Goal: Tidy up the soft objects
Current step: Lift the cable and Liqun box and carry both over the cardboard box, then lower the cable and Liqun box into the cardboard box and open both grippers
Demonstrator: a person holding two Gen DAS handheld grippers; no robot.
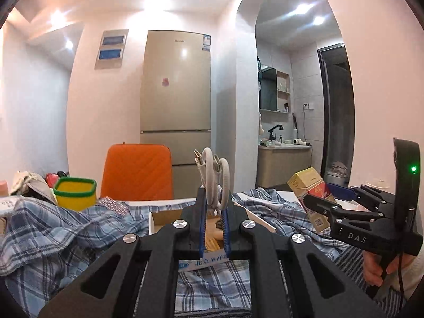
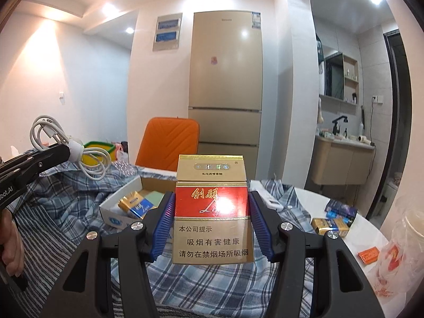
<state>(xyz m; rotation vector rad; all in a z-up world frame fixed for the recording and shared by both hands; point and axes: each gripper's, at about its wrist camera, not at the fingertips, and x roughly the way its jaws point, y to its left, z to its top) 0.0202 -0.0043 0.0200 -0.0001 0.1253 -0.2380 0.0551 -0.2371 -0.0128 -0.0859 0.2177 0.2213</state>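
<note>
Here plaid cloth (image 2: 212, 286) covers the table (image 2: 363, 225) before a fridge (image 2: 225, 79).

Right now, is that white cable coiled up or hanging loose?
Coiled. The white cable sits in bundled loops cinched by a small band, pinched in the left gripper.

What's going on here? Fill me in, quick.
A person holds a gripper in each hand above a table covered in plaid cloth. The left gripper is shut on a coiled white cable, held up in the air. The right gripper is shut on a red and gold cigarette pack. An open cardboard box behind it already holds a blue pack.
</note>
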